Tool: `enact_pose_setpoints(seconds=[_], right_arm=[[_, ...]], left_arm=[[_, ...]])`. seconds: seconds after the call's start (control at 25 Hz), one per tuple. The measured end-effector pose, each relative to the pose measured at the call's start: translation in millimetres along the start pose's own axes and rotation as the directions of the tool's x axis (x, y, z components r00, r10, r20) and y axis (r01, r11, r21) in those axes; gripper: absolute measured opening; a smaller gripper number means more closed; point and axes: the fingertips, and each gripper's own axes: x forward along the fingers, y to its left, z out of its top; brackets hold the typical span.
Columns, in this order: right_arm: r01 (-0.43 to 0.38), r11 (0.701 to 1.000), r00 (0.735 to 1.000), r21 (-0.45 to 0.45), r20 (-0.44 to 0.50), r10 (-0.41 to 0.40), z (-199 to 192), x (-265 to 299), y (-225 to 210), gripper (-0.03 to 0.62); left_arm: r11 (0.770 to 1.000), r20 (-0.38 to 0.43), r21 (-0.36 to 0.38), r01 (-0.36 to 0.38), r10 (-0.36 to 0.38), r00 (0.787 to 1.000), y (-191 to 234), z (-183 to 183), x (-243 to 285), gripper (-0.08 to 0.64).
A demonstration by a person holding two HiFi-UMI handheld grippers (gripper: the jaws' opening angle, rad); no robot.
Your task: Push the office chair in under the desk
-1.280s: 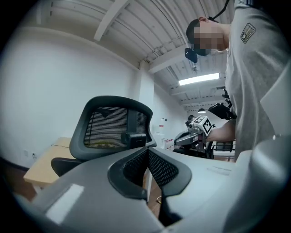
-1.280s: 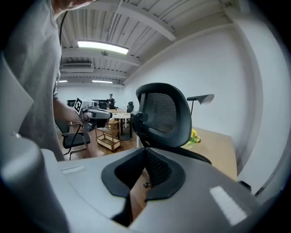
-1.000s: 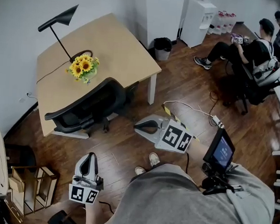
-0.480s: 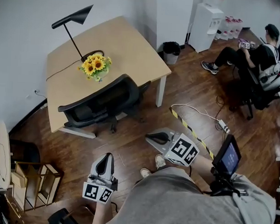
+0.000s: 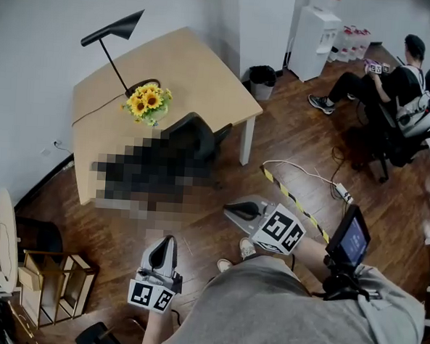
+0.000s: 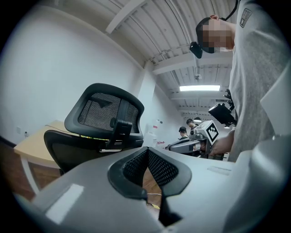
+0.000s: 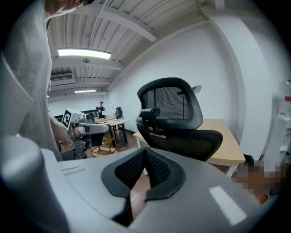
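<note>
A black mesh-backed office chair (image 5: 201, 135) stands at the near edge of a light wooden desk (image 5: 199, 72), its back toward me; a mosaic patch covers most of it in the head view. My left gripper (image 5: 165, 243) is shut and empty, on my side of the chair and apart from it. My right gripper (image 5: 232, 207) is also shut and empty, to the right of the chair. In the left gripper view the chair (image 6: 104, 120) rises beyond the closed left gripper (image 6: 147, 151). In the right gripper view the chair (image 7: 175, 111) and desk (image 7: 225, 139) lie beyond the closed right gripper (image 7: 145, 153).
Sunflowers (image 5: 148, 102) and a black lamp (image 5: 111, 27) stand on the desk. A bin (image 5: 263, 74) sits by the desk leg. A cable and striped tape (image 5: 294, 200) cross the floor at my right. Wooden shelves (image 5: 48, 281) stand at lower left. People sit at far right (image 5: 395, 77).
The head view has swung, so desk and chair sit further right in it. Both grippers drifted slightly and stayed shut. The chair has not moved against the desk.
</note>
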Motion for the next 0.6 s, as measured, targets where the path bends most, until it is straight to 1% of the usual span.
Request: enact_pose_setpoints(seconds=[0.36,0.6], right_arm=[[0.007,1.0,1.0,-0.013,0.015,-0.006,6,-3,-2,0.005],[0.004,1.0,1.0,-0.029,0.022,-0.003,10,-5,-12,0.005]], left_arm=[[1.0,0.005,0.008,0.015,-0.015,1.0,-4,3,3,0.0],[1.0,0.018,0.014,-0.001,0.001,1.0,-3,6,9,0.0]])
